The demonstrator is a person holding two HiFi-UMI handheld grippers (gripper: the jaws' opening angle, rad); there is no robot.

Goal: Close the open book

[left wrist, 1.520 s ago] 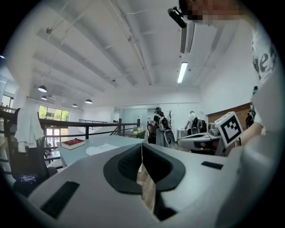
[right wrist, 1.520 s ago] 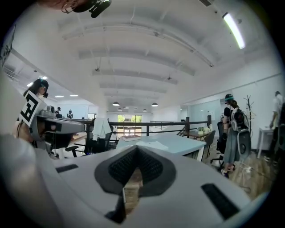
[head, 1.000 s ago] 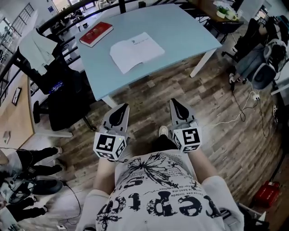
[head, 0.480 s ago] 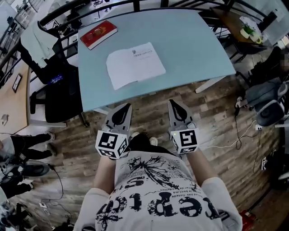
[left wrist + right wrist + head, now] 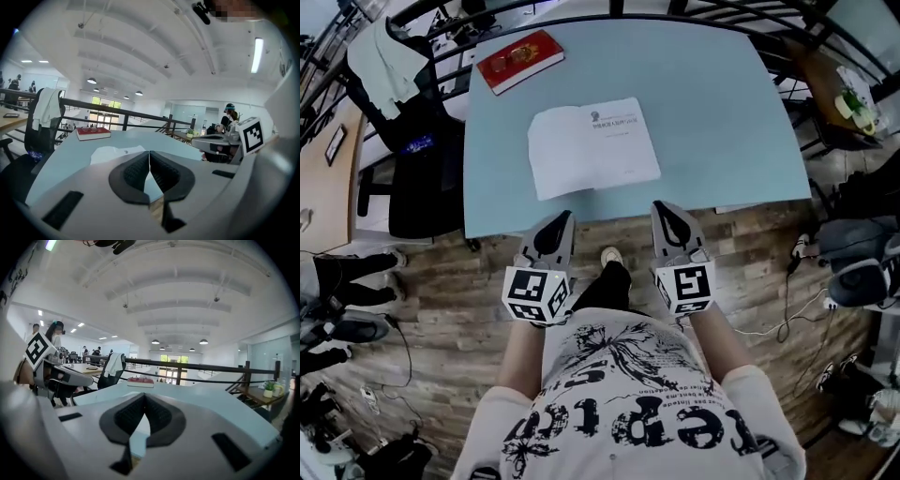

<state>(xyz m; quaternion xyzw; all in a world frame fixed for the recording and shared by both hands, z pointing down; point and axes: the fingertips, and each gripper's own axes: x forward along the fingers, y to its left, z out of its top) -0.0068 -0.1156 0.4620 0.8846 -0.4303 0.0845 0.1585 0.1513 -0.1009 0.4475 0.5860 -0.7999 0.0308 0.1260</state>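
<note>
My left claw (image 5: 561,221) and right claw (image 5: 664,210) are both closed tight with nothing between the pads, side by side at the near edge of the tabletop (image 5: 722,103). The open book (image 5: 592,148) lies flat, pages up, just beyond the tips. A red book (image 5: 520,59) sits at the far left corner, well apart.

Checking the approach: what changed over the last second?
The person has stepped up to the table; the left gripper and right gripper are now at its near edge. Both stay shut and empty. The open book and red book lie untouched.
</note>
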